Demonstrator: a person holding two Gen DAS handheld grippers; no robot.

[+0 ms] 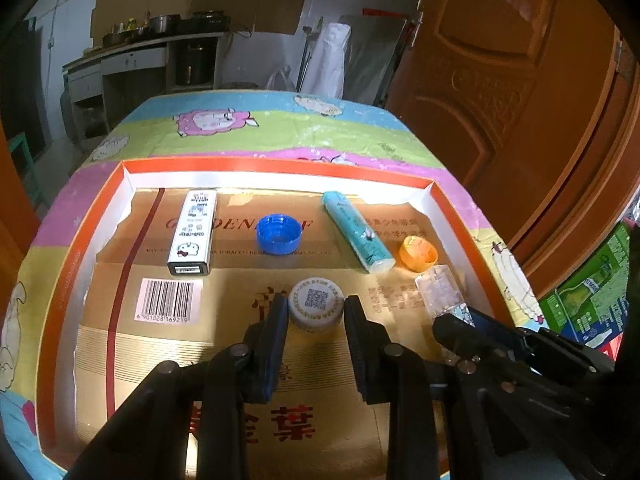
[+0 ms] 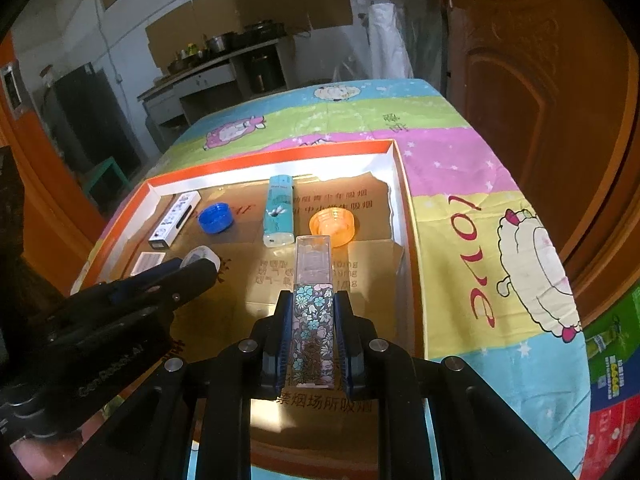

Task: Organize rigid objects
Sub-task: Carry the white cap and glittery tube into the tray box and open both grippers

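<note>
Both grippers down in the orange-rimmed box lid, each with something between its fingers

Left wrist view: the left gripper (image 1: 316, 312) is clenched on a white bottle cap (image 1: 316, 307) with a QR code on top, low over the gold cardboard liner (image 1: 224, 344). Behind it sit a white cartoon lighter (image 1: 193, 233), a blue cap (image 1: 279, 235), a teal lighter (image 1: 357, 231) and an orange cap (image 1: 418, 253). Right wrist view: the right gripper (image 2: 311, 312) is clamped on a floral lighter (image 2: 313, 312) with a clear top, which points at the orange cap (image 2: 334, 225), all inside the box lid (image 2: 400, 184).
</note>
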